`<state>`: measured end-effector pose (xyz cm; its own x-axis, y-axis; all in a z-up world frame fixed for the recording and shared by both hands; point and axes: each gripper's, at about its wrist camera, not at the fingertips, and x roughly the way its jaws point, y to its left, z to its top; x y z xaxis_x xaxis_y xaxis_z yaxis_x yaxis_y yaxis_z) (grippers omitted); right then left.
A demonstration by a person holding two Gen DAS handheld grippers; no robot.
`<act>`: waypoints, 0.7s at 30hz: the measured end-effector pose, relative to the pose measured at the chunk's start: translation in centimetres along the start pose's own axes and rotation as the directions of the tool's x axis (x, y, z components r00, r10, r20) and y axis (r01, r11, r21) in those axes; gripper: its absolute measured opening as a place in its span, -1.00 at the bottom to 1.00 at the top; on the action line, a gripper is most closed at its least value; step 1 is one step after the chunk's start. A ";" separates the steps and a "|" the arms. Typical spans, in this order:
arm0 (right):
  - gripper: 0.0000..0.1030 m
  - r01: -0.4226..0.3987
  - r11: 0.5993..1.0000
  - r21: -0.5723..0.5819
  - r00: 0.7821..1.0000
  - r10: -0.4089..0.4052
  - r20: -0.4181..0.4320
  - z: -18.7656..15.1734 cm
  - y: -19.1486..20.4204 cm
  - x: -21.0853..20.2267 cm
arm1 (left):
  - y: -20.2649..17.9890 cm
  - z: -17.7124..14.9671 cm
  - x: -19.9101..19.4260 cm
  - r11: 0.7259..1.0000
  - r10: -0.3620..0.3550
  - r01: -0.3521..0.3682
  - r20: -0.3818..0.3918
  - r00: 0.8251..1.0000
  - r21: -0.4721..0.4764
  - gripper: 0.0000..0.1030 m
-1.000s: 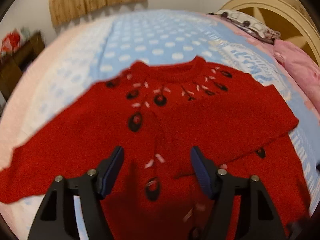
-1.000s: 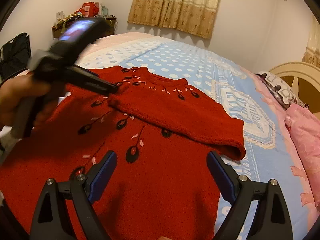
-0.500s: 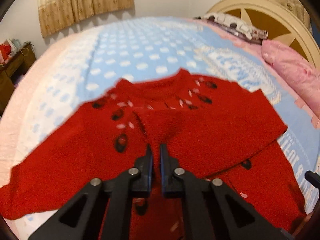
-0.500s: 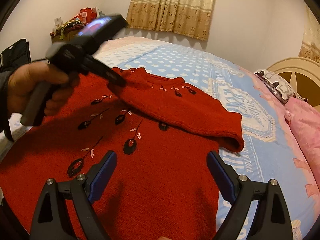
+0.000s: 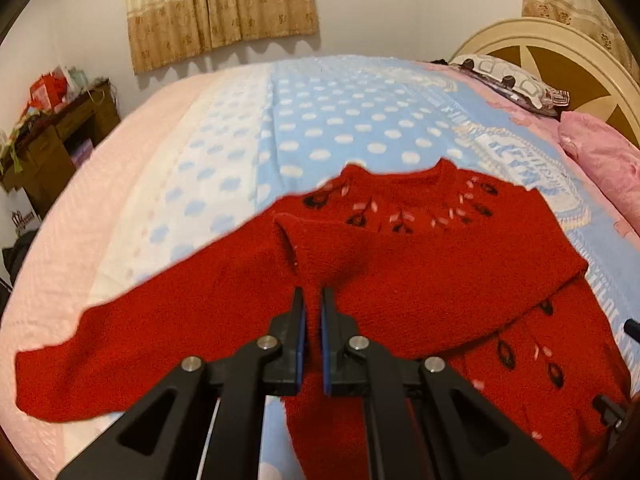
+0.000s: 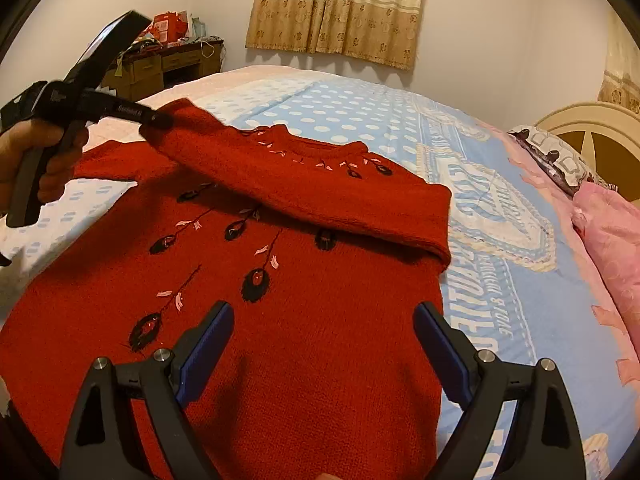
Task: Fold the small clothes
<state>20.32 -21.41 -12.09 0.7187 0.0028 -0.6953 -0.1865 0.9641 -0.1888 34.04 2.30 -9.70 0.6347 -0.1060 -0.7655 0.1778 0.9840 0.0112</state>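
A small red knit sweater point(image 6: 320, 320) with black and pink embroidery lies face up on the bed. Its right sleeve point(image 6: 320, 192) is folded across the chest. My left gripper point(image 5: 313, 300) is shut on the cuff end of that sleeve point(image 5: 320, 256) and holds it lifted above the sweater; it shows in the right wrist view point(image 6: 156, 120) at the upper left. The other sleeve point(image 5: 120, 340) lies spread out to the left. My right gripper point(image 6: 324, 340) is open and empty, hovering over the sweater's lower body.
The bed has a blue polka-dot blanket point(image 5: 340, 120) and a pink cover point(image 5: 100, 200) at its left side. Pink bedding point(image 6: 608, 240), a patterned pillow point(image 5: 508, 80) and a cream headboard point(image 5: 560, 52) are at the right. A cluttered wooden desk point(image 6: 168, 60) stands by the far wall.
My left gripper shut on the folded sleeve's cuff and pulled it up and to the left. The right gripper stayed open over the sweater's body.
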 end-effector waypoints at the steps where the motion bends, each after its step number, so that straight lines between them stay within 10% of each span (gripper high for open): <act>1: 0.78 0.002 1.000 -0.003 1.000 -0.002 -0.002 0.0 0.1 0.0 | 0.2 -0.3 0.4 1.000 0.008 -0.008 -0.012 1.000 -0.009 -0.87; 21: 0.78 -0.117 0.988 0.100 0.990 0.124 -0.063 2.1 -3.2 0.2 | 3.2 -4.2 3.2 0.995 0.075 -0.079 -0.060 0.995 -0.058 -0.82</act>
<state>22.45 -23.95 -10.14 0.6468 0.1052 -0.7554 -0.2013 0.9789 -0.0360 33.46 5.73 -14.81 0.5998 -0.0228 -0.7998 0.0832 0.9960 0.0339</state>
